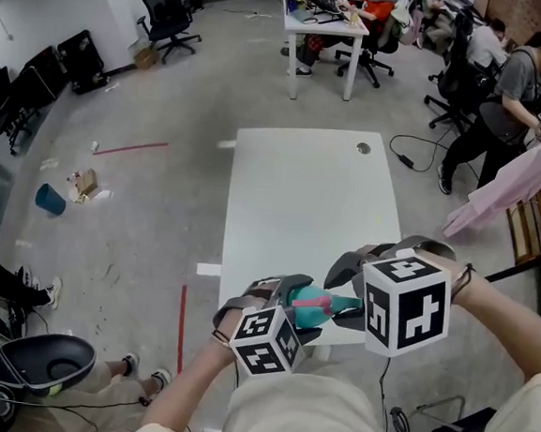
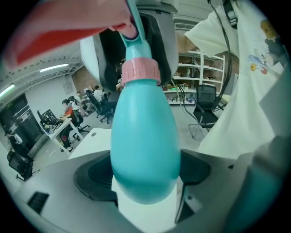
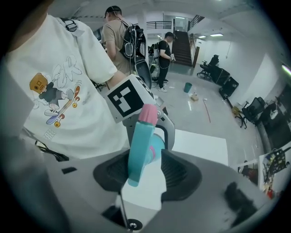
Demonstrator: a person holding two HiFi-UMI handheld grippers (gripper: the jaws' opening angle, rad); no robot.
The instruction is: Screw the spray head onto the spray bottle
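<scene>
- The left claw (image 1: 293, 297) is clamping the teal bottle (image 2: 145, 145), holding it above the table's (image 1: 310, 195) near edge.
- The right claw (image 3: 142, 169) is standing apart around the spray head (image 3: 140, 150), which is sitting on the bottle's neck.

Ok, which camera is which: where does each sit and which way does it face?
Head view: on the person's head, facing steeply down at the table; both forearms, left gripper and right gripper meet at the spray bottle.
Left gripper view: on the left gripper, along its jaws, shut on the spray bottle; shirt at right.
Right gripper view: on the right gripper, along its open jaws, spray head between; shirt at left.
Shared: all show the spray bottle.
</scene>
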